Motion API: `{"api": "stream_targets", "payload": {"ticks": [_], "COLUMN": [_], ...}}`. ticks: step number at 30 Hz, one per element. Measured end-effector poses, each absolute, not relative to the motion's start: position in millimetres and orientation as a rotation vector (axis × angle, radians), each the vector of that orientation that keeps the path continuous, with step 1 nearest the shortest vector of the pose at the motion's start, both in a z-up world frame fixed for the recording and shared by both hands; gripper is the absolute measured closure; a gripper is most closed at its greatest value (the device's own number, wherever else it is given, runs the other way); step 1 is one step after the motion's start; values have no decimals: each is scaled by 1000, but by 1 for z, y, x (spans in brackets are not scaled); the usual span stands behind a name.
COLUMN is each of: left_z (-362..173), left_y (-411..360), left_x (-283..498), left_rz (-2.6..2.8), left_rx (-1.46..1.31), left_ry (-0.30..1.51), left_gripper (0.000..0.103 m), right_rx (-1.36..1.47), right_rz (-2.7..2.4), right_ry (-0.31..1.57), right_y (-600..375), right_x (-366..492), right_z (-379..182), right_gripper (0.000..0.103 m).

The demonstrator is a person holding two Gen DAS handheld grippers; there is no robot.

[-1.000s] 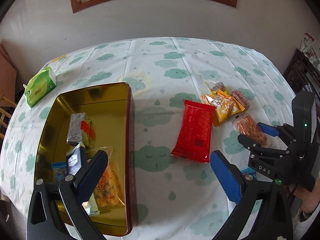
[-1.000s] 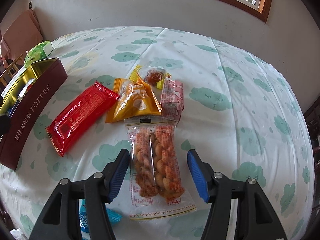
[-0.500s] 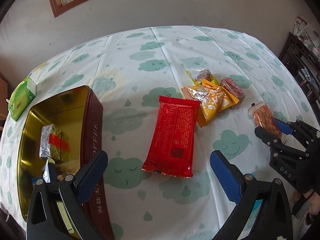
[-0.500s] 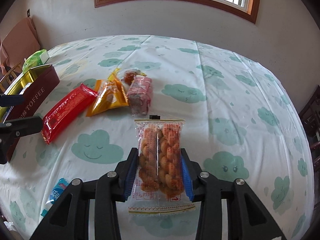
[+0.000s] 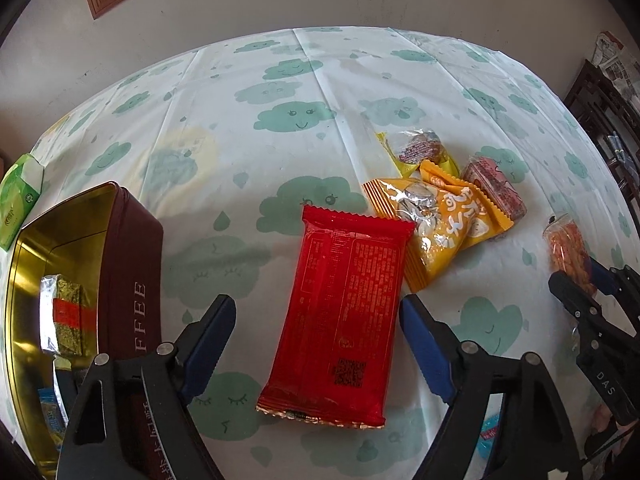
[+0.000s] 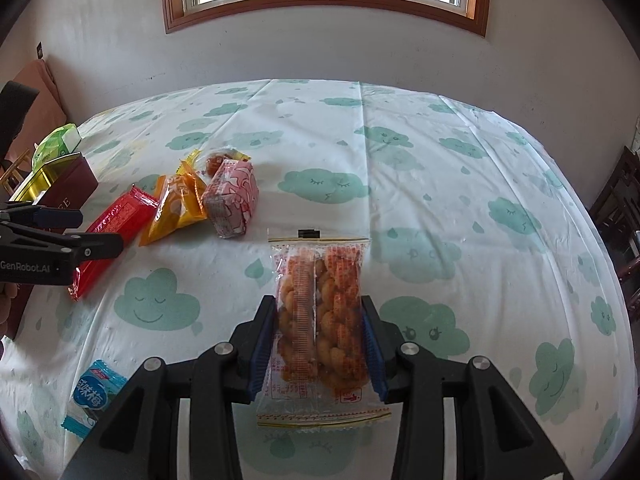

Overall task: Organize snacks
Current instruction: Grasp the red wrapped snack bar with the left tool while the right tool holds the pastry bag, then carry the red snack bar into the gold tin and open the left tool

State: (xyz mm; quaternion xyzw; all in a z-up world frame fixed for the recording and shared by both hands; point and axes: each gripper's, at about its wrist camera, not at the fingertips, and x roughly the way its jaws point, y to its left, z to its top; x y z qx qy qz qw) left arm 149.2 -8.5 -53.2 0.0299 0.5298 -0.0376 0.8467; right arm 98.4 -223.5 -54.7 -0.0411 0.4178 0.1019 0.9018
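Cloud-print cloth covers your table (image 5: 320,80), with the tin (image 5: 132,240) at the left. Your left gripper (image 5: 316,340) straddles the red pack (image 5: 344,312); its jaws have just been closing, pads not yet touching. That pack looks light, flat and slick, so take it across the middle of its long edges. Your right gripper (image 6: 320,344) pinches the clear twist bag (image 6: 320,308) at its sides; its contents are probably brittle, so squeeze gently.

White tablecloth (image 6: 400,152) with green clouds over the table, wood-framed window (image 6: 324,0) with bars in the wall behind, green tissue pack (image 5: 18,196) at the table edge, dark wooden furniture (image 5: 612,120) beside the table
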Motion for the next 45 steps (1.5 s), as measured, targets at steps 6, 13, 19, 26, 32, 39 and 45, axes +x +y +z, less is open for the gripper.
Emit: {"api": "stream_targets", "payload": {"ticks": [6,13,19,26,32,39,45], "left_z": [-56,-53,-52,-50,-45,-22,1], "left_y": [-9,-15,-14,-9,-7,-9,1], "left_x": [157,147,138,126,118,105,95], "left_rz": [-90,-114,-126,-137,-142,-138,-131], "left_rx": [44,60,65,47,23,53,47], "left_ry": [1109,1080,1070,1078,1089,1047,1010], "left_gripper": [28,53,61,62,62,62,62], "right_rx": [-84,-84,-84,-84,-84,-83,-83], "right_rz": [211,210,210,210,209,209,209], "right_ry": [864,864,864,864,864,864,864], "right_y": [-223,-224,-224,-224,-224,-223,-223], "right_x": [99,99,99,99,99,98,98], "right_z": [-55,-55,-55,-55,-55,-55,-55], "right_gripper": [62,62,62,62,62,62,62]}}
